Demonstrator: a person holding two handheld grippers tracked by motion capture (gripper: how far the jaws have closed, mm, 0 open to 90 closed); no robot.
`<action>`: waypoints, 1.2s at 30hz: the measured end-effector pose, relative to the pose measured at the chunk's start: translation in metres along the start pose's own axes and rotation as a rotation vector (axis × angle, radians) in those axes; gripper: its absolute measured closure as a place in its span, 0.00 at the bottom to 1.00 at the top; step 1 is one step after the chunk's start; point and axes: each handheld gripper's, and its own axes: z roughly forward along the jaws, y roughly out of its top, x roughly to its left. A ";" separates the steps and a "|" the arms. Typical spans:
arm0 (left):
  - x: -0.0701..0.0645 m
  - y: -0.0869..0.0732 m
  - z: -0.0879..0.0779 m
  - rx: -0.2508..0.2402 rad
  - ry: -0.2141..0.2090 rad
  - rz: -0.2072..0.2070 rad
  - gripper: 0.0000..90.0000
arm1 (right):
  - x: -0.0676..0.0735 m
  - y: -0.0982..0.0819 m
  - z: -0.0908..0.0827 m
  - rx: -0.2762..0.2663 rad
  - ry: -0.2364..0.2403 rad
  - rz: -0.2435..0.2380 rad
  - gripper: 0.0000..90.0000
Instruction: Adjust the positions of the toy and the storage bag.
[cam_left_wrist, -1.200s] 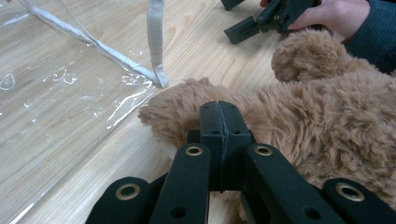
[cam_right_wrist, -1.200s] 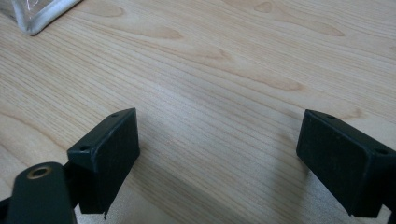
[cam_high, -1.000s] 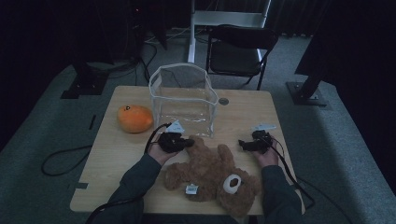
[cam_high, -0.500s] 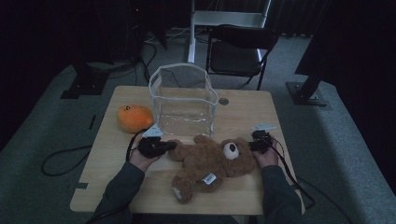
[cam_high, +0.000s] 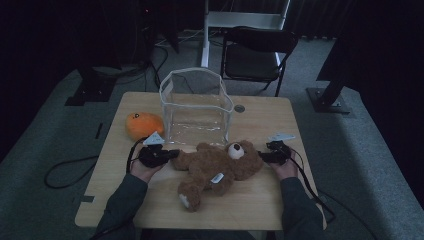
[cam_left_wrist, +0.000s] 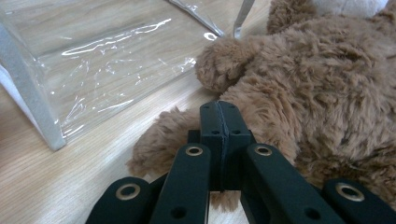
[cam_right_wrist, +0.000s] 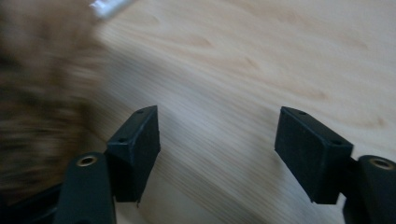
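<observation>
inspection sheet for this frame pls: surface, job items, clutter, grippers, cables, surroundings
Surface: light wooden table, bare wood around the items.
Job's things: brown teddy bear lying near the front edge, a white tag on its body; clear plastic box open at the top, just behind the bear.
Clutter: orange plush toy left of the box; small round dark thing right of it, too small to identify.
Grippers: left gripper shut on the bear's fur; right gripper open over bare wood, the bear beside it.
Cables: black cable loops off the left edge to the floor; another trails down at the right.
Surroundings: dark room, grey carpet, black folding chair behind the table.
</observation>
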 end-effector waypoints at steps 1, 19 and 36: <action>0.000 0.000 0.000 0.001 0.000 0.001 1.00 | 0.002 0.002 -0.001 -0.012 0.007 -0.003 0.37; 0.018 -0.004 -0.012 -0.012 0.079 -0.053 1.00 | 0.034 0.020 -0.024 -0.066 0.325 -0.063 0.67; 0.036 0.008 -0.032 -0.075 0.119 -0.072 0.73 | 0.049 0.034 -0.025 -0.098 0.291 -0.079 0.66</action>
